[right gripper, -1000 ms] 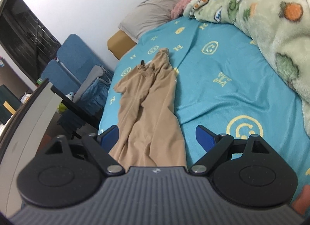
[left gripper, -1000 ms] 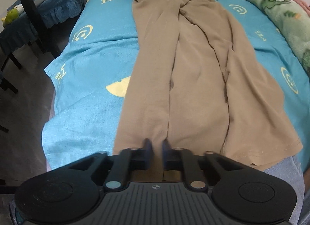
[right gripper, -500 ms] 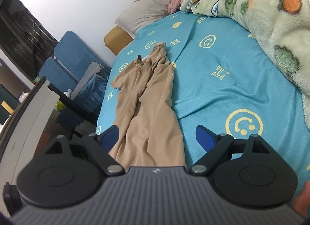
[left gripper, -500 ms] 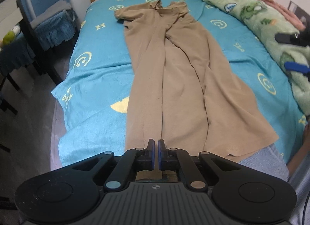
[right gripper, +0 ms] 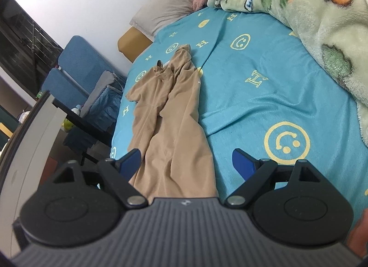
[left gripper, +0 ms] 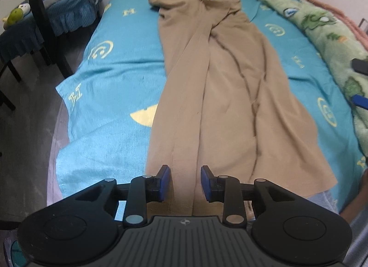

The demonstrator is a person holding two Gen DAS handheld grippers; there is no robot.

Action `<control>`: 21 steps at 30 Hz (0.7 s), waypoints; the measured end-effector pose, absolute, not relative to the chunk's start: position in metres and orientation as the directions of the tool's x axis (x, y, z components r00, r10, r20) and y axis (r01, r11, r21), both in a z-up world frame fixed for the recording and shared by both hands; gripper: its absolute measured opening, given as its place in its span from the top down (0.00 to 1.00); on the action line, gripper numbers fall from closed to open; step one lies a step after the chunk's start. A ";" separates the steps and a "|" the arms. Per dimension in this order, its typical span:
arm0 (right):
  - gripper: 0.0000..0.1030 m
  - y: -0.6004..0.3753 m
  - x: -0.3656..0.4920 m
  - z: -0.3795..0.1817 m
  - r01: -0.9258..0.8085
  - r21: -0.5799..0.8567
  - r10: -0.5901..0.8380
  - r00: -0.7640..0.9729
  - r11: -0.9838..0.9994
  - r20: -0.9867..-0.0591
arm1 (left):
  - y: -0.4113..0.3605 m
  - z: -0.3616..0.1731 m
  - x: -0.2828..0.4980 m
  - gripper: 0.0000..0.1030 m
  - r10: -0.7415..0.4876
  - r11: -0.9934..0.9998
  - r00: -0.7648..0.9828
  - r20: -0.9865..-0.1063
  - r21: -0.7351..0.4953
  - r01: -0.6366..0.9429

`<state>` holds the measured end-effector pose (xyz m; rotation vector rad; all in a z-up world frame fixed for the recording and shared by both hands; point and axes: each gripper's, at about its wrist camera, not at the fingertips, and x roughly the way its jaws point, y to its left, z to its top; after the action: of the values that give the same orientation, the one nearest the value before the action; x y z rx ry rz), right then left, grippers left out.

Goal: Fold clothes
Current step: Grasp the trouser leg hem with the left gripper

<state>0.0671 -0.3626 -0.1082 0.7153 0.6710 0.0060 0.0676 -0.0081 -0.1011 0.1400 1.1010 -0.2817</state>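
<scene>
A tan garment (left gripper: 220,96) lies stretched lengthwise on the blue bed sheet (left gripper: 110,87), its collar end far away and its hem at the near bed edge. My left gripper (left gripper: 185,183) is open just above the near hem, its blue pads apart with cloth between them but not pinched. The garment also shows in the right wrist view (right gripper: 170,129). My right gripper (right gripper: 186,163) is open and empty, held above the garment's near part and the sheet (right gripper: 264,96).
A green patterned blanket (right gripper: 310,13) is heaped along the right side of the bed. A grey pillow (right gripper: 174,7) lies at the head. Blue chairs (right gripper: 80,69) and a dark table (left gripper: 23,36) stand left of the bed. The floor (left gripper: 27,133) lies left.
My left gripper was shut on the garment's near hem half a second ago; now its jaws have opened and let the cloth go. The right gripper stays open, shifted slightly.
</scene>
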 end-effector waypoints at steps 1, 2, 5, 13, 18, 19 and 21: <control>0.15 -0.363 0.068 -0.109 0.219 0.608 0.226 0.791 0.763 -0.568 | -0.009 -0.104 0.070 0.71 -0.154 0.956 0.415 -0.897 -0.028 0.294; 0.15 -0.363 0.068 -0.109 0.221 0.609 0.226 0.790 0.762 -0.570 | -0.008 -0.106 0.071 0.86 -0.159 0.956 0.407 -0.899 -0.037 0.292; 0.15 -0.362 0.069 -0.110 0.228 0.608 0.225 0.786 0.760 -0.576 | -0.002 -0.104 0.074 0.96 -0.179 0.962 0.415 -0.892 -0.070 0.265; 0.15 -0.357 0.072 -0.112 0.218 0.602 0.239 0.774 0.768 -0.586 | -0.002 -0.078 0.066 0.96 -0.211 0.946 0.478 -0.853 -0.054 0.320; 0.15 -0.355 0.071 -0.112 0.208 0.598 0.246 0.772 0.774 -0.586 | 0.004 -0.072 0.073 0.96 -0.232 0.953 0.450 -0.862 -0.108 0.284; 0.15 -0.355 0.071 -0.112 0.208 0.599 0.246 0.773 0.774 -0.586 | 0.006 -0.072 0.075 0.96 -0.236 0.955 0.444 -0.864 -0.121 0.272; 0.15 -0.355 0.071 -0.112 0.210 0.601 0.247 0.772 0.771 -0.586 | 0.012 -0.073 0.078 0.96 -0.238 0.958 0.439 -0.867 -0.135 0.252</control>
<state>0.0707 -0.3549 -0.1119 0.7052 0.7035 0.0220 0.0775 0.0124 -0.0732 0.0150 1.0743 -0.3042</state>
